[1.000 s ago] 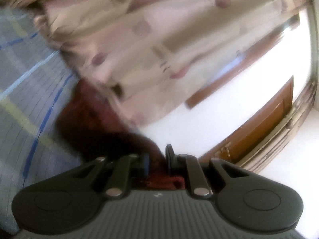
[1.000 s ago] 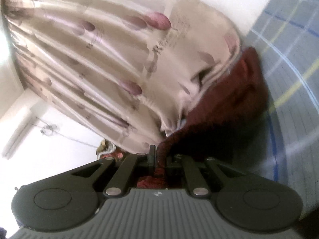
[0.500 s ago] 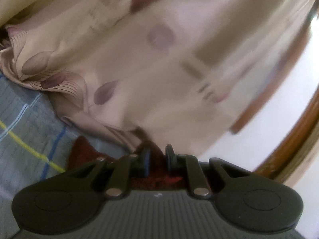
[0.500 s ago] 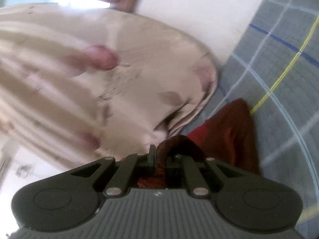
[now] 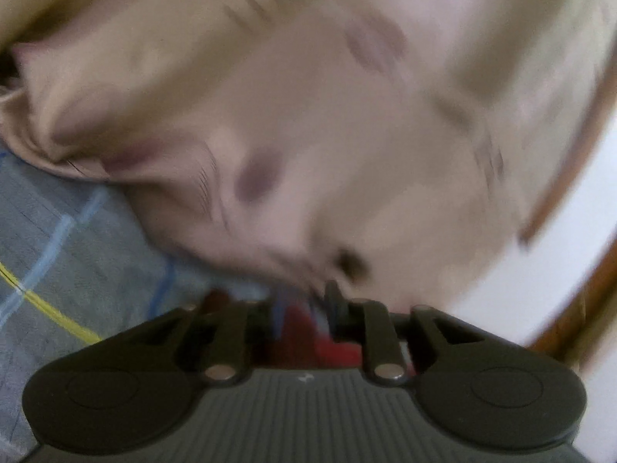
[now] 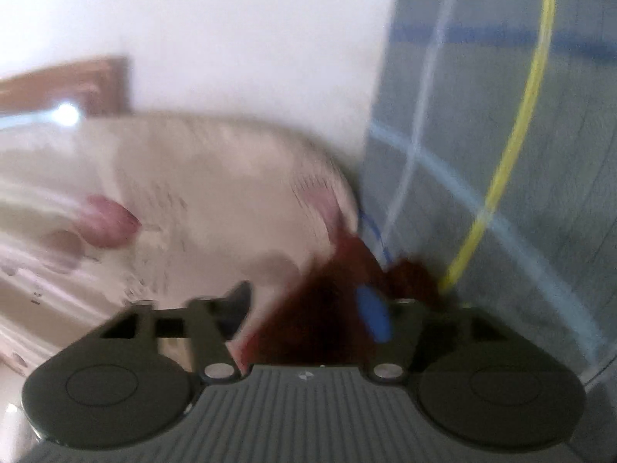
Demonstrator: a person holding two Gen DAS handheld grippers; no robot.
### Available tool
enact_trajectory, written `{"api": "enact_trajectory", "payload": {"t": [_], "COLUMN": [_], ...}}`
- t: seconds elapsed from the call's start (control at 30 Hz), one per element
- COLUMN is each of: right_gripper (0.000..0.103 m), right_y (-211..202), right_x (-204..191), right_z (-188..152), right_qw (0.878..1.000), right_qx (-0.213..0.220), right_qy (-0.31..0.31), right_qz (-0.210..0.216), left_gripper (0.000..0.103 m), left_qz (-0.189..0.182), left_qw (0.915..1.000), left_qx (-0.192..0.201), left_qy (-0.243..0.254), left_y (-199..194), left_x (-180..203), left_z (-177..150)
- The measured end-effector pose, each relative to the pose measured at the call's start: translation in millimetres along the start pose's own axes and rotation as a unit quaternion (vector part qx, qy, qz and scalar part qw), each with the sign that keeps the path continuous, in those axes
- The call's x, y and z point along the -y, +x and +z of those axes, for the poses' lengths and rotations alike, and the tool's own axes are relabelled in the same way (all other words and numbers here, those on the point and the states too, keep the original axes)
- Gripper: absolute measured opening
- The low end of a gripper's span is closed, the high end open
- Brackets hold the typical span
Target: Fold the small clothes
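A dark red small garment (image 6: 308, 332) lies bunched on the grey checked bedsheet (image 6: 501, 154), right in front of my right gripper (image 6: 306, 299). That gripper's jaws are opening and stand wide; the cloth sits loose between them, and the blue pad (image 6: 372, 312) is not touching it. In the left wrist view the same red garment (image 5: 308, 341) shows low between the fingers of my left gripper (image 5: 302, 301). Its jaws are opening by a narrow gap, and motion blur hides any contact. The bedsheet (image 5: 58, 270) lies to the left.
A beige flowered curtain (image 5: 308, 115) hangs close ahead and reaches down to the sheet; it also fills the left half (image 6: 173, 212) of the right wrist view. Behind it are a white wall (image 6: 231, 38) and brown wooden frames (image 5: 578, 308).
Both grippers moved in toward the curtain and sank, bringing the red garment down onto the sheet. The right jaws went from shut on the cloth to wide apart; the left jaws parted slightly.
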State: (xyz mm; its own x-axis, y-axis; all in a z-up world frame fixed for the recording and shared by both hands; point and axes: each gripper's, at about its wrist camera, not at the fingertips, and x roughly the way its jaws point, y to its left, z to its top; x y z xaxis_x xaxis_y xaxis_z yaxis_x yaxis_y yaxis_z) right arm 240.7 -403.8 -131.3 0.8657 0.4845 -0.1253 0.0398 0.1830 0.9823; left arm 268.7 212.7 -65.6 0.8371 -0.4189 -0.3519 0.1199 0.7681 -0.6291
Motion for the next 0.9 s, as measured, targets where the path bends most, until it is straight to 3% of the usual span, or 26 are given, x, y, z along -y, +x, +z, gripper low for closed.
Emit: {"api": "enact_trajectory", "payload": {"t": [0.1,0.17,0.23,0.3,0.43,0.47,0.53,0.6,0.67,0.77,0.87,0.9], "right_gripper": [0.068,0.068,0.068,0.068,0.068,0.068,0.068,0.068,0.068,0.068,0.072,0.074], "right_y": [-21.3,-29.7,-31.0,-25.5,-1.3,5.3,17.8,25.3,24.3,17.6,11.1,8.9], "right_x": [-18.1,-41.5,-65.7,-87.2,-116.8,-118.1,-114.6,-105.7,-98.4,-85.9,-80.6,-79.3], "right_z": [-5.8,-22.1,-45.1,-71.7,-113.6,-120.2,-130.9,-136.6,-136.6,-125.4,-112.7,-109.2], "right_qw": [0.999,0.989,0.969,0.944,0.892,0.886,0.883,0.887,0.893,0.909,0.923,0.927], "right_qx": [-0.005,-0.037,-0.075,-0.123,-0.170,-0.178,-0.192,-0.198,-0.192,-0.185,-0.174,-0.169], "right_qy": [-0.051,-0.141,-0.237,-0.307,-0.419,-0.429,-0.427,-0.416,-0.405,-0.371,-0.343,-0.333], "right_qz": [0.016,0.023,0.003,0.010,-0.002,-0.003,-0.012,-0.016,-0.024,-0.031,-0.022,-0.014], "left_gripper": [0.028,0.044,0.062,0.063,0.063,0.063,0.060,0.042,0.024,0.022,0.020,0.019], "left_qz": [-0.031,-0.028,-0.023,-0.026,-0.030,-0.024,0.005,0.029,0.035,0.055,0.107,0.108], "left_qw": [0.9985,0.9975,0.9965,0.9948,0.9886,0.9865,0.9811,0.9800,0.9826,0.9892,0.9894,0.9901], "left_qx": [-0.046,-0.064,-0.076,-0.095,-0.136,-0.143,-0.166,-0.175,-0.157,-0.117,-0.090,-0.086], "left_qy": [0.001,0.008,0.025,0.029,0.058,0.077,0.099,0.089,0.094,0.069,0.040,0.027], "left_y": [-1.6,-5.3,-5.4,-1.1,18.2,22.8,33.0,34.8,17.7,-19.2,-45.8,-51.7], "left_x": [1.2,0.6,0.7,-1.4,2.5,6.2,10.5,6.4,5.7,-3.9,-28.0,-36.0], "left_z": [-6.6,-8.0,-8.4,-9.0,-12.6,-14.9,-21.2,-27.3,-27.8,-23.3,-25.1,-26.9]}}
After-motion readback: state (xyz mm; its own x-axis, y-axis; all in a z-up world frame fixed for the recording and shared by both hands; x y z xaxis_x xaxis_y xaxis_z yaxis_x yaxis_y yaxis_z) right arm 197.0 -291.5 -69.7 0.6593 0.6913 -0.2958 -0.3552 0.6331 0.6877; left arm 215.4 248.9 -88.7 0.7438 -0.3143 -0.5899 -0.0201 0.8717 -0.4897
